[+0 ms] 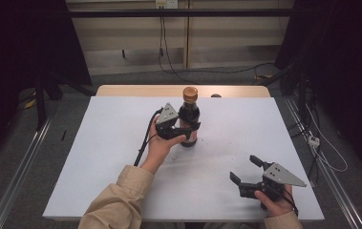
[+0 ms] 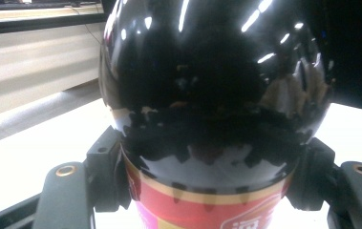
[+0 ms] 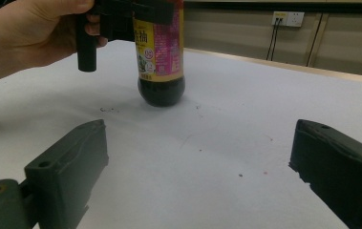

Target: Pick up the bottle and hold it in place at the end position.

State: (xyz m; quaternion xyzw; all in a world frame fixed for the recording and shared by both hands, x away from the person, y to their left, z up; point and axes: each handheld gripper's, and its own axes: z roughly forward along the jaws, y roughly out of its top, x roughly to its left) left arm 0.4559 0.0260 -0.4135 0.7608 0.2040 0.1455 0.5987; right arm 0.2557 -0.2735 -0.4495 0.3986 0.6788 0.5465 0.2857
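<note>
The grasp on the soy sauce bottle [image 1: 189,119] is judged to be made: the left gripper [image 1: 186,130] is seen clamped around the bottle's dark body, one jaw on each side, just above the red and yellow label. In the left gripper view the glossy black shoulder of the bottle [image 2: 212,95] is pressed between the two jaws, with the label's upper edge below them. The bottle is held upright, and its base is seen at or just above the white worktop [image 1: 121,157] near the middle of the far half; whether it is touching the surface or lifted slightly cannot be told. The brown cap [image 1: 190,93] is on, so any opening, pouring or moving of the bottle is judged to be left to do.

The right gripper [image 1: 246,173] is held near the worktop's near right corner, well apart from the bottle, with its jaws spread wide and nothing between them. In the right gripper view the bottle [image 3: 159,52] is seen straight ahead and farther off, framed between the two open jaws, with the left gripper [image 3: 121,19] and the hand [image 3: 30,33] around it at the upper left. The right gripper is thus aimed at the bottle but is not yet brought to it
</note>
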